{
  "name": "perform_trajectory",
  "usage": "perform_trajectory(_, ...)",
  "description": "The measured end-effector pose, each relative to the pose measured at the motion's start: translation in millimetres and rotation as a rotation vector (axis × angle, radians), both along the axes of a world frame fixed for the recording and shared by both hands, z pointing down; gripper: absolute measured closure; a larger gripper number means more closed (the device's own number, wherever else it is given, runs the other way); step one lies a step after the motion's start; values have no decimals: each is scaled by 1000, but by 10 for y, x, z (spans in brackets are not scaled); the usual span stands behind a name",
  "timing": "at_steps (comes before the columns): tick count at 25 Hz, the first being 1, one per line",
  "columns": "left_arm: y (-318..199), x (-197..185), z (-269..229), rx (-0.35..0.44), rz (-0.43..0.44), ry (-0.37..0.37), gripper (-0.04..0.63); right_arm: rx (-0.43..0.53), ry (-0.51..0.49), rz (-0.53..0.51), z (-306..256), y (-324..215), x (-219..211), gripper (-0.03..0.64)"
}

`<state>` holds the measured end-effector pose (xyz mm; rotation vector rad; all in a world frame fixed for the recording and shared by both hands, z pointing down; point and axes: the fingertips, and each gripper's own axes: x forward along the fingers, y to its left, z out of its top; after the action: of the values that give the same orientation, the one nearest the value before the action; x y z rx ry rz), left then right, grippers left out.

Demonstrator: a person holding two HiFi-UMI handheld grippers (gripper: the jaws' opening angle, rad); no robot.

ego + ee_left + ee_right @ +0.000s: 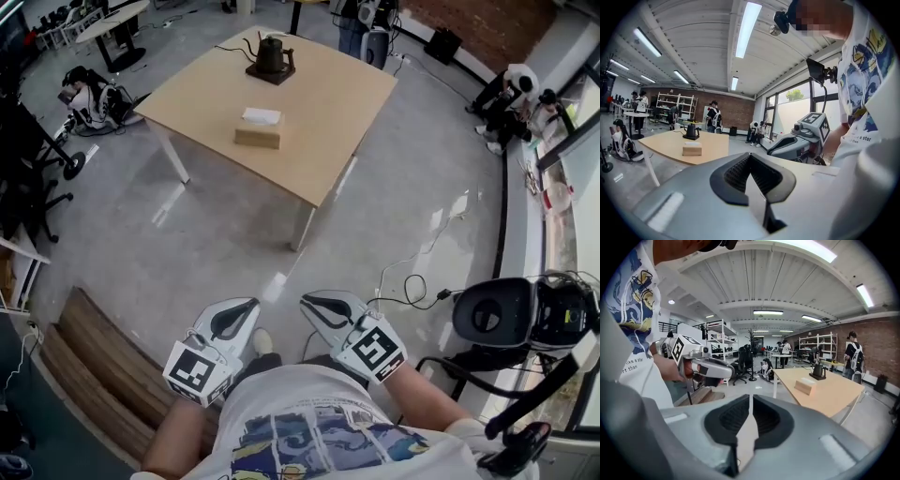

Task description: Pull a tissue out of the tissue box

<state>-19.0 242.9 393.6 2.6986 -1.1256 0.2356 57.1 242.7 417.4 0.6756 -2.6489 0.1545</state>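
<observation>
The tan tissue box (258,131) with a white tissue sticking out of its top sits in the middle of a light wooden table (328,103), far ahead of me. It also shows in the left gripper view as the tissue box (692,149) and in the right gripper view as the tissue box (805,385). My left gripper (242,317) and right gripper (317,306) are held close to my body above the floor, well short of the table. Both point toward it. Each has its jaws together with nothing between them: left gripper (749,158), right gripper (751,398).
A black kettle on a dark base (272,58) stands at the table's far side. A black chair (489,314) and loose cables (412,286) lie to my right, a low wooden platform (94,366) to my left. People sit on the floor at left (89,98) and far right (506,94).
</observation>
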Motion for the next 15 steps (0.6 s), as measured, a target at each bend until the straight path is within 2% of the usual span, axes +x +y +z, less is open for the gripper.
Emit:
perform_trajectory(6, -271, -463, 59, -1, 21, -11, 592, -14, 2, -1, -26, -189, -611, 601)
perform_trajectory(15, -493, -608, 116, -12, 40, -21, 592, -33, 12, -1, -7, -505, -766, 601)
